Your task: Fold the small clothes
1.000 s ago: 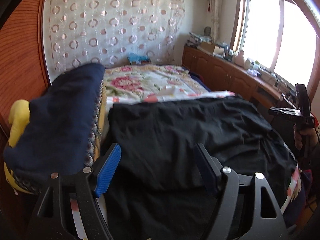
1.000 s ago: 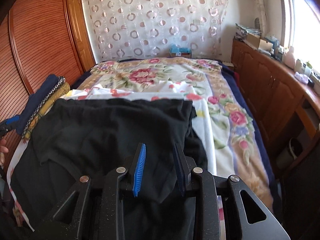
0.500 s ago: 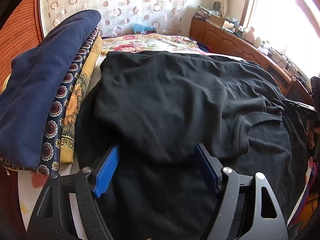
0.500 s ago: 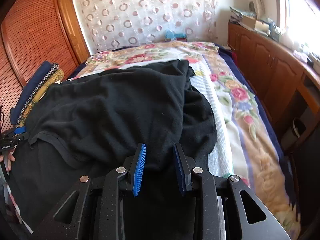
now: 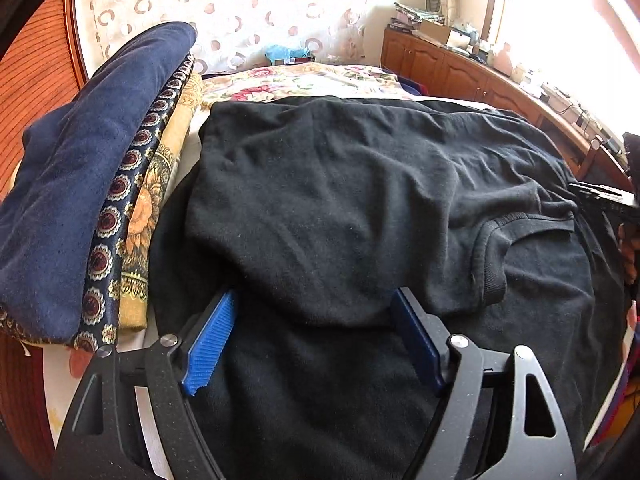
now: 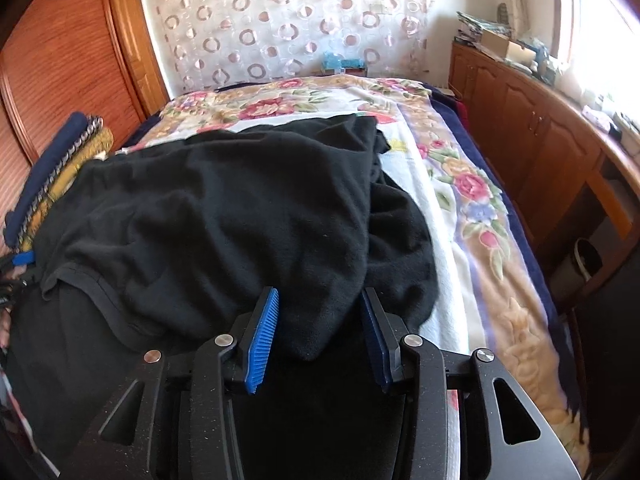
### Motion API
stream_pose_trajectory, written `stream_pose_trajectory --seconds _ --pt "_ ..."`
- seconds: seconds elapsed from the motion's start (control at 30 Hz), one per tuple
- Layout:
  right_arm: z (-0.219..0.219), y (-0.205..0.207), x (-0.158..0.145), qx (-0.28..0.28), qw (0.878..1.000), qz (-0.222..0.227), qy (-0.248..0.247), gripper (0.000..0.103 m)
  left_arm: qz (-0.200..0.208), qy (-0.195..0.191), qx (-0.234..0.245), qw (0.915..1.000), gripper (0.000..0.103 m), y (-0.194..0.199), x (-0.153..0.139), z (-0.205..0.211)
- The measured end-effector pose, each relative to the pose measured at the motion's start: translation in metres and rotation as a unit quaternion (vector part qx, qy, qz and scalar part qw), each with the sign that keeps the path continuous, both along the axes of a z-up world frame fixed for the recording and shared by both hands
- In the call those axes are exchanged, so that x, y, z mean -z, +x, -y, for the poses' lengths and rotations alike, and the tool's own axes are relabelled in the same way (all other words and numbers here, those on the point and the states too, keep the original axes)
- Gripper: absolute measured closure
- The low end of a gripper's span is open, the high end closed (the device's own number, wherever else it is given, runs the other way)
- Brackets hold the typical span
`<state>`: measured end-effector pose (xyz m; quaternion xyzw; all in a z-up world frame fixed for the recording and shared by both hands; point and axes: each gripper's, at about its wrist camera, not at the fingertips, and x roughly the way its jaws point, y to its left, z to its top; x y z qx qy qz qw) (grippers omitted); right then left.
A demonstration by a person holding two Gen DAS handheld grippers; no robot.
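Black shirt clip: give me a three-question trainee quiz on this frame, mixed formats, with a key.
1. True or false: the black shirt lies folded over on itself on the bed.
2. What lies left of the shirt in the left wrist view? A) folded blankets B) a basket C) shoes
3. Fill in: the right gripper has just been opening; its jaws are now ____.

Key: 1 true; 2 A, the folded blankets; 3 open.

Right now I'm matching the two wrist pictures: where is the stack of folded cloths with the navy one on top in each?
Left wrist: the stack of folded cloths fills the left side, close beside the black shirt.
Right wrist: the stack is small at the left edge, beyond the shirt.
Shared landmark: the circle-patterned curtain behind the bed.
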<state>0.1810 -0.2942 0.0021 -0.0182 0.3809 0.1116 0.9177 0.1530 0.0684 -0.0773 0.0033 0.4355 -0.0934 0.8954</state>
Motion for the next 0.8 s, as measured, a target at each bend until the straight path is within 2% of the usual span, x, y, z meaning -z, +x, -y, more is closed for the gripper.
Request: stream_pose_trajectory --seconds 0.17,0.27,0.6,0.63,0.67,0.7,0.8 --pt "-0.001 -0.002 0.002 0.001 1.000 0.003 -0.014 0.060 0.014 -0.045 -0.019 0.9987 0.024 -0.012 -0.007 -0.019" --pt "-0.002 -0.004 0.002 0.001 1.000 0.005 -0.022 0.060 0.016 -0.050 -0.028 0.9982 0.044 -0.014 -0.008 -0.024" --pt "-0.001 -0.005 0.002 0.001 1.000 0.006 -0.030 0.060 0.023 -0.057 -0.054 0.9967 0.047 0.016 -0.013 -0.021" --pt "-0.001 -0.005 0.001 0.001 1.000 0.006 -0.030 0.060 0.022 -0.055 -0.055 0.9967 0.052 0.019 -0.013 -0.021" --pt "0.000 -0.006 0.001 0.000 1.000 0.006 -0.029 0.062 0.019 -0.050 -0.058 0.9969 0.071 0.023 -0.012 -0.020" --pt "0.000 -0.006 0.001 -0.004 1.000 0.006 -0.027 0.077 0.017 -0.045 -0.060 0.9970 0.082 0.023 -0.011 -0.021" --pt "-0.003 -0.009 -0.004 -0.027 0.999 0.019 -0.027 0.094 0.020 -0.039 -0.056 0.9975 0.099 0.023 -0.013 -0.022"
